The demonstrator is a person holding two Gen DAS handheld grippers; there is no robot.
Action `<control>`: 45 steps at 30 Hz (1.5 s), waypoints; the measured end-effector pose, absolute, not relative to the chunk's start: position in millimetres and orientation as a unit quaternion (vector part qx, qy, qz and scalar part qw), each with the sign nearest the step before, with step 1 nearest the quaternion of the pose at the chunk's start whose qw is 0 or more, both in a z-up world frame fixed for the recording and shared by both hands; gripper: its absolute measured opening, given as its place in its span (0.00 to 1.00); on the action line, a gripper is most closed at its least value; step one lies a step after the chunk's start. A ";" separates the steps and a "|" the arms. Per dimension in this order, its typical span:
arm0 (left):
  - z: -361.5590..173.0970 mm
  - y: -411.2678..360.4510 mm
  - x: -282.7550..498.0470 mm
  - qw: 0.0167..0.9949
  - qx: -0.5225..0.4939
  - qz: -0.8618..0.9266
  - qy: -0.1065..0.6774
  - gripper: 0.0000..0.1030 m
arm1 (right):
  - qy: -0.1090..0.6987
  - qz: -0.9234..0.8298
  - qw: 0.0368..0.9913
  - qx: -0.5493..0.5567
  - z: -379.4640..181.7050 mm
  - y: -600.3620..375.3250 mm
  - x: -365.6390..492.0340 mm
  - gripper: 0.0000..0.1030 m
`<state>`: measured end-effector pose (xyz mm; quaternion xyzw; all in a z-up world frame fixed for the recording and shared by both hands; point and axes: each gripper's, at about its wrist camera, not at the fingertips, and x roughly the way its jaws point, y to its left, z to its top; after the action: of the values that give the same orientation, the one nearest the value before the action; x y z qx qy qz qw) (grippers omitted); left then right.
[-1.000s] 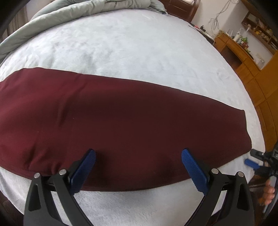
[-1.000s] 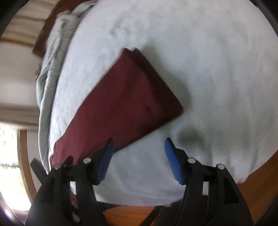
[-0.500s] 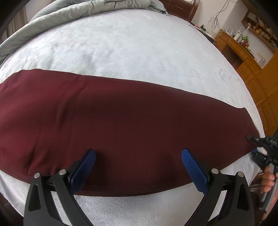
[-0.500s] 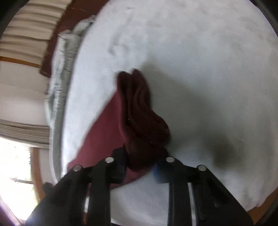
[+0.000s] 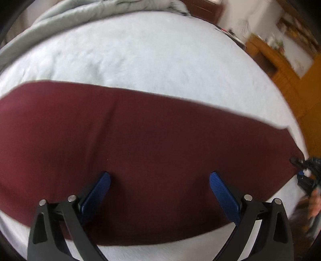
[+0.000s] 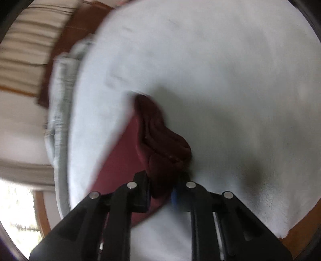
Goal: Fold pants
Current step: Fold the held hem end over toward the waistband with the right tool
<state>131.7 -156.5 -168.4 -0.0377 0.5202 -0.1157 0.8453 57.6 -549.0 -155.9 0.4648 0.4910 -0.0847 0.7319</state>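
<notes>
Dark red pants [image 5: 150, 140] lie flat in a long band across the white bed [image 5: 150, 56]. My left gripper [image 5: 159, 192] stands open just above the near edge of the pants, its blue pads [image 5: 98, 192] spread wide over the fabric. In the right wrist view the end of the pants [image 6: 160, 136] is bunched into folds between the jaws of my right gripper [image 6: 160, 192], which are closing on that cloth and pressing it. The right gripper [image 5: 305, 172] also shows at the pants' right end, with a hand behind it.
A grey duvet [image 5: 80, 12] is heaped along the bed's far side, seen also at the left as the duvet [image 6: 60, 100]. Wooden furniture [image 5: 280, 66] stands beyond the bed at the right. The bed's corner [image 6: 280, 230] ends over a wooden floor.
The right gripper went from open over the pants' corner to clamped on it, and the cloth there bunched up. The left gripper came slightly closer to the pants, still open.
</notes>
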 end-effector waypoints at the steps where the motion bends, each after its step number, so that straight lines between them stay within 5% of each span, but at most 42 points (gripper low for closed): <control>1: -168.4 -162.6 127.7 0.851 -0.010 -0.116 0.512 0.96 | 0.487 -0.084 0.729 0.474 -160.2 -551.5 55.2 0.14; 11: -145.1 -119.0 119.5 0.847 -0.077 -0.109 0.514 0.96 | 0.468 -0.068 0.798 0.374 -84.8 -508.8 74.2 0.15; 19: -142.2 -47.5 114.4 0.841 -0.116 -0.069 0.523 0.96 | 0.451 0.045 0.855 0.251 -17.6 -373.5 112.5 0.16; 41: -137.4 77.6 122.5 0.827 -0.249 -0.042 0.502 0.96 | 0.540 0.238 0.788 0.175 -99.5 -112.0 152.1 0.16; 45: -138.1 80.3 126.8 0.819 -0.271 -0.053 0.503 0.96 | 0.565 0.239 0.777 0.145 -123.7 -98.2 152.2 0.24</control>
<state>126.8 80.3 -138.1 -0.2711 0.5028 -0.0527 0.8191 152.2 -98.2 -123.7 0.1447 0.5645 0.2394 0.7766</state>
